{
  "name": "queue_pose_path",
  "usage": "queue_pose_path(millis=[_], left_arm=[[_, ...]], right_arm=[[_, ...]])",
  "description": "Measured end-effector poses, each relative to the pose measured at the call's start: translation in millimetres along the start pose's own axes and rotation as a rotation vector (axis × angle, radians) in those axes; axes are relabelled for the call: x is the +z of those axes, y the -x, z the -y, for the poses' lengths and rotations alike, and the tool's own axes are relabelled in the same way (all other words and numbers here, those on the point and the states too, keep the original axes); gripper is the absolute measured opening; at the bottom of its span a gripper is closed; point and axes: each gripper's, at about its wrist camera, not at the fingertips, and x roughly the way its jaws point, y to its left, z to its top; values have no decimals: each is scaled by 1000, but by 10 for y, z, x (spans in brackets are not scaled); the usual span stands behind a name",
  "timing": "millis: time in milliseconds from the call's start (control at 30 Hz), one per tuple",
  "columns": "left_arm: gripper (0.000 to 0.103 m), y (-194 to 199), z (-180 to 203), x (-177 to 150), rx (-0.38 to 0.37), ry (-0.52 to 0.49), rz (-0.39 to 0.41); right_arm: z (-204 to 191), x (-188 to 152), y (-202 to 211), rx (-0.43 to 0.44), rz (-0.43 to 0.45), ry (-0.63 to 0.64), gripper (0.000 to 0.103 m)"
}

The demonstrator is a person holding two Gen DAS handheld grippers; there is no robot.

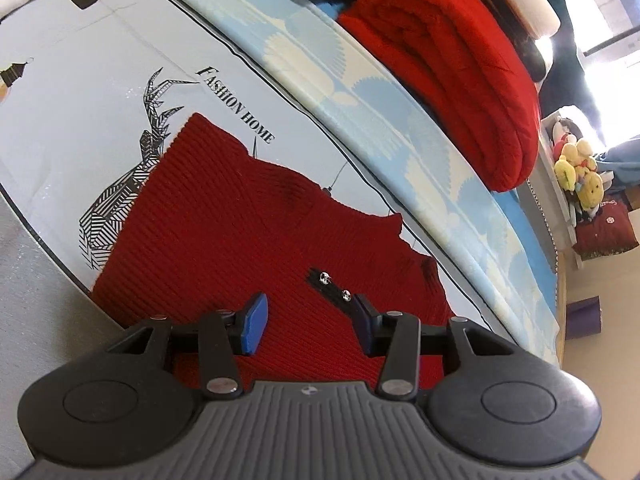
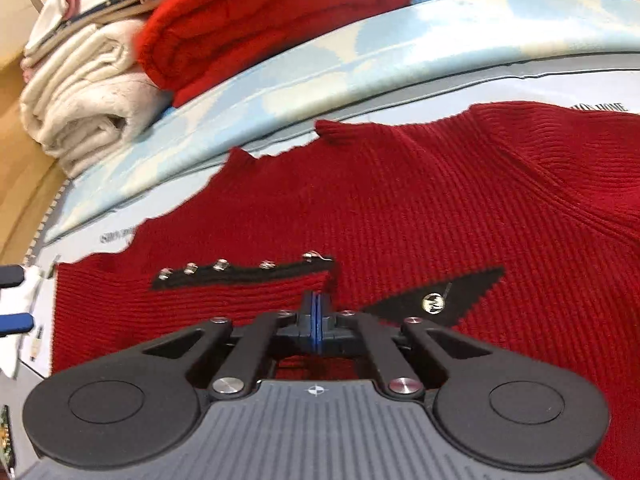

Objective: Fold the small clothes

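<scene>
A pale blue printed cloth (image 1: 80, 80) reading "FASHION HOME" covers the table, and on it lies flat a dark red ribbed knit sweater (image 2: 400, 208) with black studded trim (image 2: 240, 274). The right gripper (image 2: 316, 312) is closed, pinching the sweater's fabric below the trim; the left gripper (image 1: 308, 316) hovers with its jaws apart over the sweater.

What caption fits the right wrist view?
Right gripper, jaws shut on red knit garment beside its studded black trim.

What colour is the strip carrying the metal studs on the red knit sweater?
Black strip, with silver studs, on the red knit sweater; clearest in the right wrist view.
</scene>
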Motion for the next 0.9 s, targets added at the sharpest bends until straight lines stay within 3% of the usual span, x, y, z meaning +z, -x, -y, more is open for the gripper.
queue_pose_path(millis=[233, 367, 433, 567, 600, 633, 700, 833, 900], left_arm=[[50, 24, -13, 27, -6, 5, 4], [50, 20, -16, 28, -6, 9, 2], [50, 22, -22, 32, -3, 13, 3], [50, 6, -5, 23, -1, 15, 0], [50, 2, -1, 22, -1, 16, -2], [50, -1, -2, 21, -2, 16, -2], [50, -4, -2, 25, -2, 15, -3], [50, -6, -39, 50, 4, 19, -2], [50, -1, -51, 58, 3, 16, -3]], right_arm=[[-122, 251, 403, 55, 157, 4, 0], [-95, 434, 666, 36, 235, -11, 0], [-21, 487, 692, 11, 223, -32, 0], [174, 388, 397, -67, 98, -69, 6], [213, 320, 307, -79, 73, -80, 19], [253, 261, 200, -92, 47, -89, 40], [260, 149, 77, -117, 21, -78, 55], [150, -14, -81, -147, 30, 10, 61], [49, -47, -123, -120, 25, 32, 61]])
